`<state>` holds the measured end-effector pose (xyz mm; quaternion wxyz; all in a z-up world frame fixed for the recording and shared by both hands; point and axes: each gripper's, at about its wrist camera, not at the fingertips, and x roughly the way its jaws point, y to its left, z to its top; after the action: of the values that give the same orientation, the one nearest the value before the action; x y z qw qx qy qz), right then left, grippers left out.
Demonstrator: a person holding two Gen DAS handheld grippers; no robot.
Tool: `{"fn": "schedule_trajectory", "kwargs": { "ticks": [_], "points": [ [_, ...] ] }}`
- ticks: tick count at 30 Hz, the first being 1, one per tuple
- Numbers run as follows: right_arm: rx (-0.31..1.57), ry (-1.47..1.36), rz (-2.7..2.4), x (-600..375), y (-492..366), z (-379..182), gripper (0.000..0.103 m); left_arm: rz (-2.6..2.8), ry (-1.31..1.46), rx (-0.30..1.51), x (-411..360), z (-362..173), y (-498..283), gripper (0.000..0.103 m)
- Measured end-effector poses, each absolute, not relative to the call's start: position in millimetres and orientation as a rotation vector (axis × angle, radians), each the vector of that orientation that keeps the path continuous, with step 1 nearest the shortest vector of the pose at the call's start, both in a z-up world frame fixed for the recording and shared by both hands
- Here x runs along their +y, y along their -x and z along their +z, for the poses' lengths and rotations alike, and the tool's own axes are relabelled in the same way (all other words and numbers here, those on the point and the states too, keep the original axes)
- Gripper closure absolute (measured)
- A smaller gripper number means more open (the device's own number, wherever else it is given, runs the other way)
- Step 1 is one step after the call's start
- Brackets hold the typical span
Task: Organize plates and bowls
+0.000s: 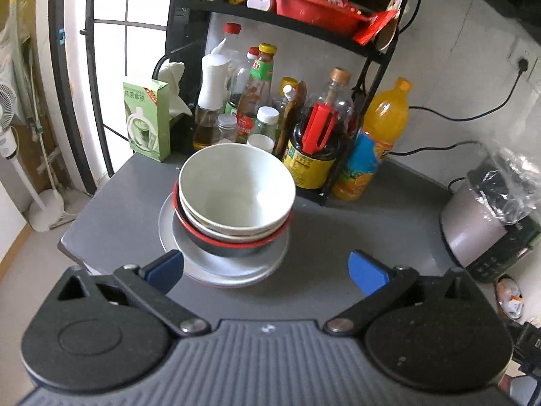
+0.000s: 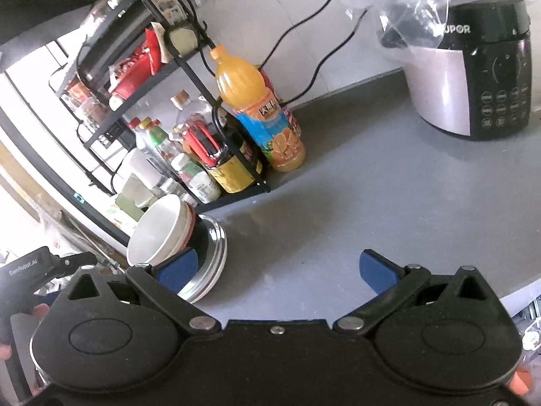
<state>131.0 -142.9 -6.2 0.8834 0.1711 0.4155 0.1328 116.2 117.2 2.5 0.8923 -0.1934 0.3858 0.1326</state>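
Stacked bowls [image 1: 236, 193] on plates [image 1: 233, 267], just beyond left hand-held gripper [image 1: 267, 270], jaws released, empty

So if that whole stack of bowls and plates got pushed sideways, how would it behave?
The stack probably slides as one on the smooth grey counter. The white bowl on top sits off-centre, so it may shift or tip first. It all looks rigid and breakable.

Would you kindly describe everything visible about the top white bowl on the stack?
The white bowl is round, deep and glossy, probably ceramic, and looks empty. It sits upright, nested in another pale bowl, atop a red-rimmed dark bowl and silvery plates on the grey counter, before the bottle rack. Neither claw touches it.
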Motion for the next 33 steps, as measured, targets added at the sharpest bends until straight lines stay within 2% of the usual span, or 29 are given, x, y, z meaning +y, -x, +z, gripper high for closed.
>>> {"fn": "schedule_trajectory", "kwargs": {
  "ticks": [33],
  "points": [
    [0.783, -0.152, 0.164, -73, -63, 75, 0.000, 0.108, 0.204, 0.767, 115, 60, -59, 0.000]
  ]
}}
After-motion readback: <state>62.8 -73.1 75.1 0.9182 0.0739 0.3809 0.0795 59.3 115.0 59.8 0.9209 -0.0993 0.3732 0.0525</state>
